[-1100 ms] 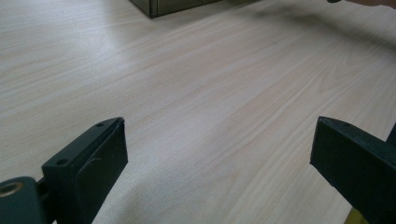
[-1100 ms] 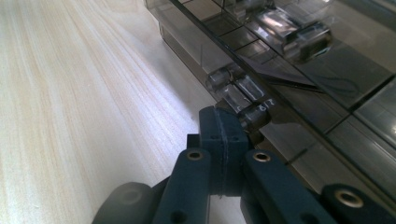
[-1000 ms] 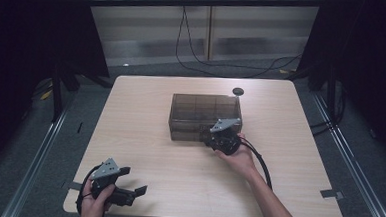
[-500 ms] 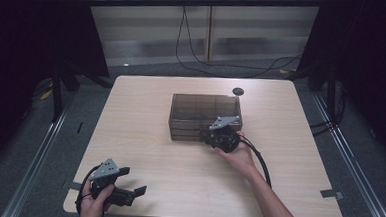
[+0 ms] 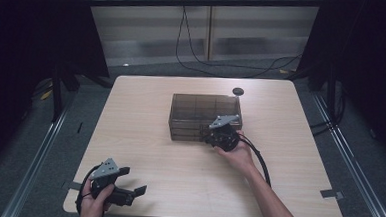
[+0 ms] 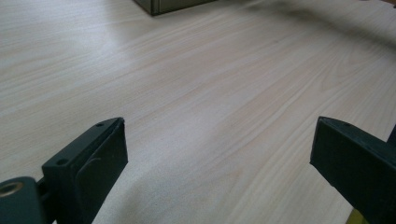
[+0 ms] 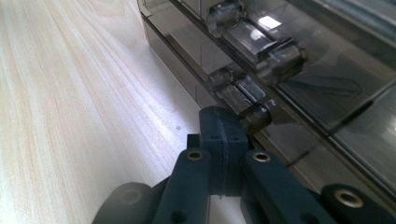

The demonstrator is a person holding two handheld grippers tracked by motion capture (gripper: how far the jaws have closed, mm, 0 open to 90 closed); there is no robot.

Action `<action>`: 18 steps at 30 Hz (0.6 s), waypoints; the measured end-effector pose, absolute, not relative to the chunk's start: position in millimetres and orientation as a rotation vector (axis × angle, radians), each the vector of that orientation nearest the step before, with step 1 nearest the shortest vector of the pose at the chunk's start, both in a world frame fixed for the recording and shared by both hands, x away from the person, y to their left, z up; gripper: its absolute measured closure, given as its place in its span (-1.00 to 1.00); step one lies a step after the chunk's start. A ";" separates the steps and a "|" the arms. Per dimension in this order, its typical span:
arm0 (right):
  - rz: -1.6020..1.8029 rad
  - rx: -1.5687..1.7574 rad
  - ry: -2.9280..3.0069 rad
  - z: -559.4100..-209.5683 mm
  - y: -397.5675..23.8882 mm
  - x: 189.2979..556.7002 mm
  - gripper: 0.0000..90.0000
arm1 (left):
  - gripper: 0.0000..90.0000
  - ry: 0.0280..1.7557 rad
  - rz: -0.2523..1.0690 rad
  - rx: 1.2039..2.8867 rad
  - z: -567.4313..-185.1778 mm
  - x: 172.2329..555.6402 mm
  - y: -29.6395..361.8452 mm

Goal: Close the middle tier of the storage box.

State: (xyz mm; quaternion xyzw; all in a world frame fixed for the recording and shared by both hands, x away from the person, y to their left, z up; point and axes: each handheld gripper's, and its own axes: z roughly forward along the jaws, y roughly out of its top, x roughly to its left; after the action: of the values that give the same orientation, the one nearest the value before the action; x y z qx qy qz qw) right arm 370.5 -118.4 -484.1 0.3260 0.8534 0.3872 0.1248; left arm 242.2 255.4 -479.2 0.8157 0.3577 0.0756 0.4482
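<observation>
Smoky translucent plastic drawer box (image 5: pixel 205 116) is lying crosswise, handles facing the person — right gripper (image 7: pixel 219 140) clenched at the lower clear handle (image 7: pixel 240 100), left gripper (image 6: pixel 219 158) released over bare wooden table (image 5: pixel 144 136).

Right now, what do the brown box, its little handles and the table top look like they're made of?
Brown box: likely smoky translucent hard plastic, glossy; inner dividers show through and light glints off it. Handles: apparently clear plastic, bar-shaped with rounded ends, bright highlights. Table top: pale wood-grain surface, matte with slight sheen; whether solid wood or laminate is unclear.
</observation>
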 end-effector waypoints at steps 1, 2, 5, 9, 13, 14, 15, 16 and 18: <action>1.121 0.954 2.483 -484.1 -118.0 370.5 1.00 | -0.91 0.886 0.187 2.018 -479.3 242.1 255.5; 1.118 0.958 2.482 -484.3 -117.6 370.6 1.00 | -0.91 0.888 0.187 2.017 -479.2 242.0 255.7; 1.132 0.960 2.486 -485.0 -117.3 370.5 1.00 | -0.91 0.891 0.188 2.014 -479.2 242.3 256.2; 1.132 0.948 2.483 -484.7 -118.5 366.3 1.00 | -0.91 0.884 0.193 2.022 -478.5 242.5 254.4; 1.129 0.947 2.481 -484.1 -122.4 358.5 0.99 | -0.91 0.881 0.189 2.026 -478.8 242.4 251.9; 1.136 0.950 2.479 -484.0 -124.0 356.7 0.98 | -0.91 0.877 0.192 2.027 -478.7 242.7 251.7; 1.139 0.952 2.473 -484.0 -125.7 354.7 0.94 | -0.91 0.879 0.193 2.028 -478.8 242.8 251.4; 1.136 0.952 2.473 -483.8 -127.5 353.0 0.89 | -0.91 0.877 0.189 2.032 -479.0 243.0 251.3; 1.139 0.966 2.465 -484.2 -130.0 350.4 0.79 | -0.91 0.877 0.189 2.033 -479.1 243.4 251.1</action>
State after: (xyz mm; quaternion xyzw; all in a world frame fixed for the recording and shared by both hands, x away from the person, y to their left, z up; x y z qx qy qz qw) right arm 350.4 -130.0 -484.2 0.3323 0.8481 0.3919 0.1295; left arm 243.4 251.1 -479.1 0.8199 0.3537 0.0762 0.4437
